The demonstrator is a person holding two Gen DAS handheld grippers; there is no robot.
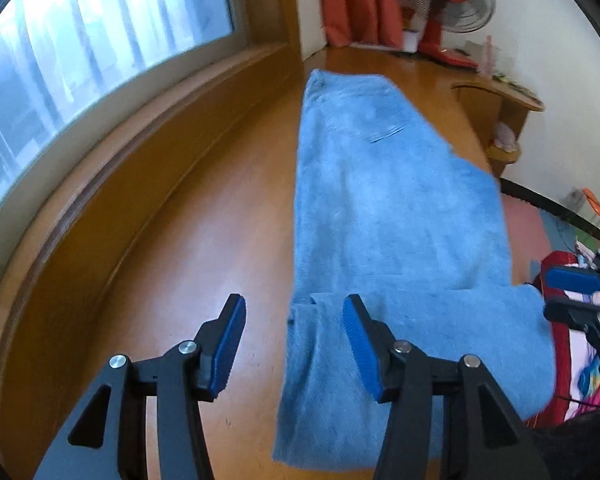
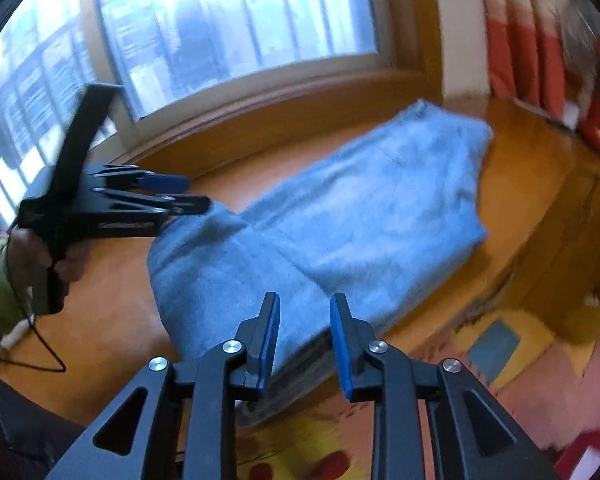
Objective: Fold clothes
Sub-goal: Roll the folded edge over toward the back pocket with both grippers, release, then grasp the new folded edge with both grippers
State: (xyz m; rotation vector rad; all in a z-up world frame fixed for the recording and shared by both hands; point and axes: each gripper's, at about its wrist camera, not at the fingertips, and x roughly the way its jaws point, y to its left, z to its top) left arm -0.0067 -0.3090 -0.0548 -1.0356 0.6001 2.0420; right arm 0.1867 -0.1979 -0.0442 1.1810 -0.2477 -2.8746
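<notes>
We are working over a pair of light blue jeans (image 1: pixel 384 208) lying lengthwise on the wooden desk (image 1: pixel 204 248) beneath the window (image 1: pixel 80 52), waistband at the end far from us, toward the red fan (image 1: pixel 444 12), and the leg ends turned back in a short fold at the near end. Our left claw (image 1: pixel 294 344) is hanging released over the edge of the jeans nearest the window, one pad above bare wood and the other above cloth, with nothing between them. Our right claw (image 2: pixel 305 340) is likewise parted over the opposite near corner, where the layered hems are overhanging the desk edge; the cloth is showing between its fingers, but the pads are not pressing it. To do this fold well, we are judging that both claws should bite the folded end at matching spots, taking every layer, then carry it evenly toward the waistband so the side seams stay parallel. The denim is looking soft, faded and fairly flat, with a back pocket (image 1: pixel 384 134) faintly visible near the waistband.
</notes>
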